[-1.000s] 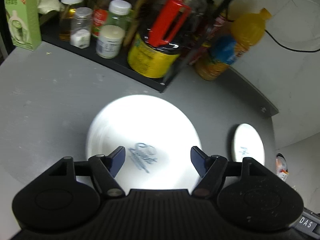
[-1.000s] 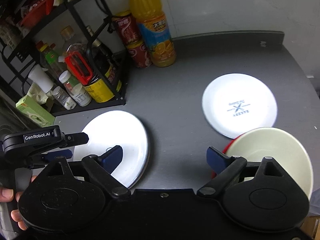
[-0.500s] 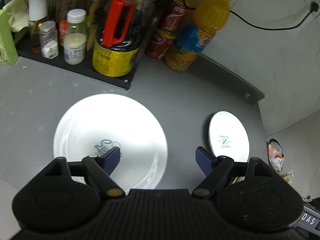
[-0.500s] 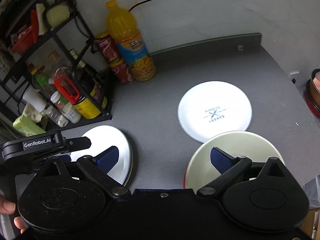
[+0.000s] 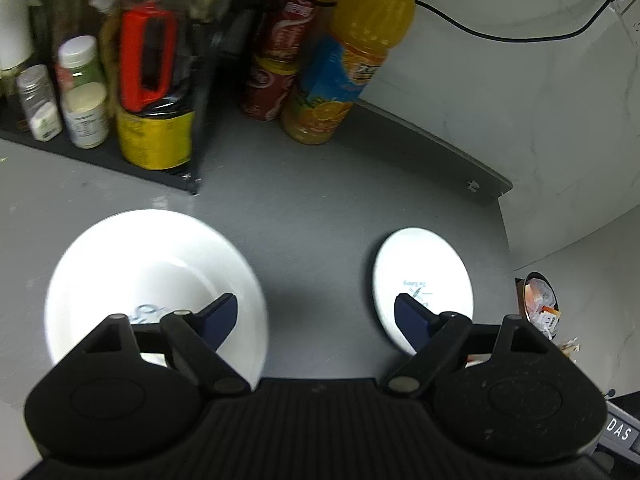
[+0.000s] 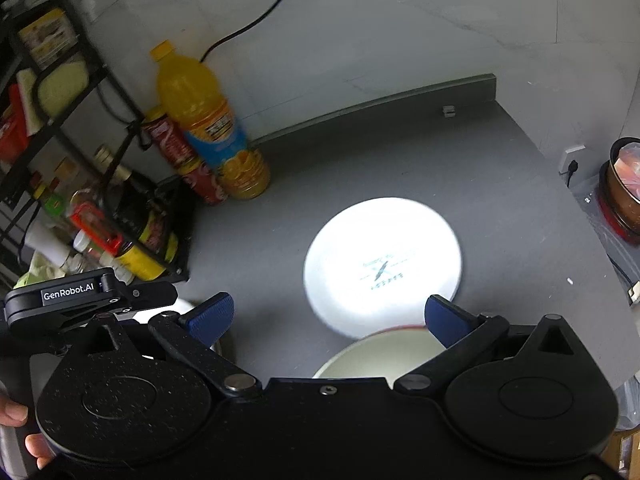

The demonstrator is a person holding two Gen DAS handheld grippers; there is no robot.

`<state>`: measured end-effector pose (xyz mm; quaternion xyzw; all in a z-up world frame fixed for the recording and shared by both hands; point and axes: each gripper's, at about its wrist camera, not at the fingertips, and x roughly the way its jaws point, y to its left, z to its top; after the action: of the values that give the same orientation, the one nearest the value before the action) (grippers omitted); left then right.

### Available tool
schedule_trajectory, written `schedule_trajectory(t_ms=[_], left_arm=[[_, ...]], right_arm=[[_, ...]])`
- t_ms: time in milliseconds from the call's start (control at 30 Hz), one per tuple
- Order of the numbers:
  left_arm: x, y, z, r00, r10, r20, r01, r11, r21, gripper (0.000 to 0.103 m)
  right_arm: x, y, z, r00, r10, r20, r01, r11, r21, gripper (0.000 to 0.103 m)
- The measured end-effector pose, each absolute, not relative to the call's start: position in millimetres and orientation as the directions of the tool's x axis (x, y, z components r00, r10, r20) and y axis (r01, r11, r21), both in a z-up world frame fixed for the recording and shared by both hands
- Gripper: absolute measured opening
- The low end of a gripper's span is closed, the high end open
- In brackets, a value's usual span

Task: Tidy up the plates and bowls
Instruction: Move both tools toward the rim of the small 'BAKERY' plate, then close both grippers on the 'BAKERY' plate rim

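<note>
Left hand-held gripper (image 5: 316, 314): jaws wide apart, nothing between them, hovering over bare grey tabletop (image 5: 320, 216) between two plates. Right hand-held gripper (image 6: 326, 316): jaws also spread, empty.

Large white plate (image 5: 154, 292) lies flat on the tabletop, left of the left gripper, near the black condiment rack (image 5: 100, 156). Small white plate (image 6: 382, 264) lies flat, well apart from it, printed mark facing up; it looks upside down, though glare makes this uncertain. Cream bowl (image 6: 380, 356) with a red outside edge sits just beside the small plate, close under the right gripper; whether rims touch, cannot tell.

Handling, as a judgement: all look glazed ceramic, so stiff, slick, fairly heavy, breakable. Plates lying flat offer only the rim; one finger must get under the edge, the other on top. The bowl's raised wall gives an easier pinch. Set down gently when stacking.

Juice bottle (image 6: 208, 128) and cans stand clear.
</note>
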<state>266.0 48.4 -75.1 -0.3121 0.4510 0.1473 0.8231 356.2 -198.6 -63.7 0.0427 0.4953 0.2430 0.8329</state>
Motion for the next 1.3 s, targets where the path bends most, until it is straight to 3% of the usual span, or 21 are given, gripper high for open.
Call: schedule_trajectory(t_ms=[567,933,1300], left_arm=[[356,29,-113,0.51,-0.108,-0.853,-0.522,0.75,-0.407,0.084],[381,24,-163,0.48,-0.143,-0.866,-0.55,0.72,-0.424,0.081],[398,23,-208,0.426,-0.194,-0.884,-0.592,0.679,-0.434,0.058]], right_arm=[[445,-226,-106,0.339,0.395,-0.854,-0.327,0.9,0.287,0.101],[485,-233,-148,0.25,0.384,-0.889,-0.32,0.899,0.299,0.089],[507,-236,-188,0.161,0.365,-0.917,-0.317,0.899,0.302,0.075]])
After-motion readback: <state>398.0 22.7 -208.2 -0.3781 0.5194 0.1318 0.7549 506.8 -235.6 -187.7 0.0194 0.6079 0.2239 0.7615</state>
